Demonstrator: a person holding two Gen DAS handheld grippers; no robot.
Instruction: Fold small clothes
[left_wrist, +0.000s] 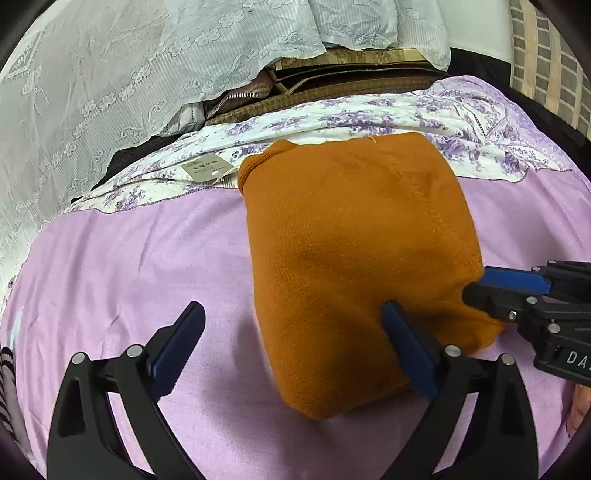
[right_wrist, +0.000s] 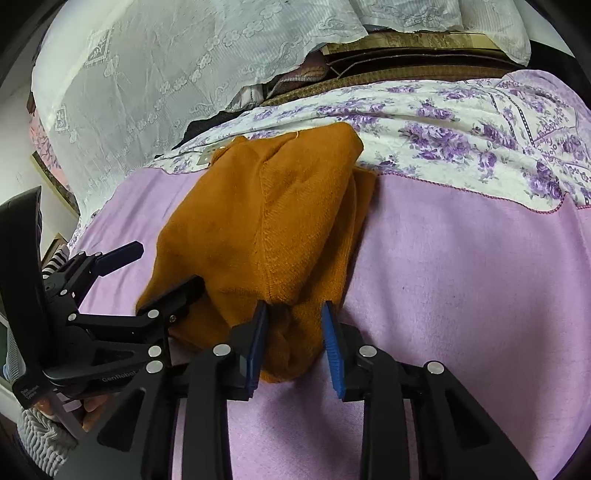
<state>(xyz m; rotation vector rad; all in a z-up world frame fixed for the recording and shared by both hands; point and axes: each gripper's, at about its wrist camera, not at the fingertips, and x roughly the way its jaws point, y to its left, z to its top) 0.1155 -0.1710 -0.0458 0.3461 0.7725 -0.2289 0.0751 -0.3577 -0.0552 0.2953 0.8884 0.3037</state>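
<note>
Left wrist: floral sheet (left_wrist: 369, 110) behind sweater (left_wrist: 354, 266)

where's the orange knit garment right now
The orange knit garment lies folded on the lilac bedspread, its far edge reaching the floral border, its near corner between the right gripper's blue pads.

Folded orange sweater (left_wrist: 354, 266) lies on lilac sheet (left_wrist: 147, 266); left claw (left_wrist: 291, 325) spread wide.
</note>
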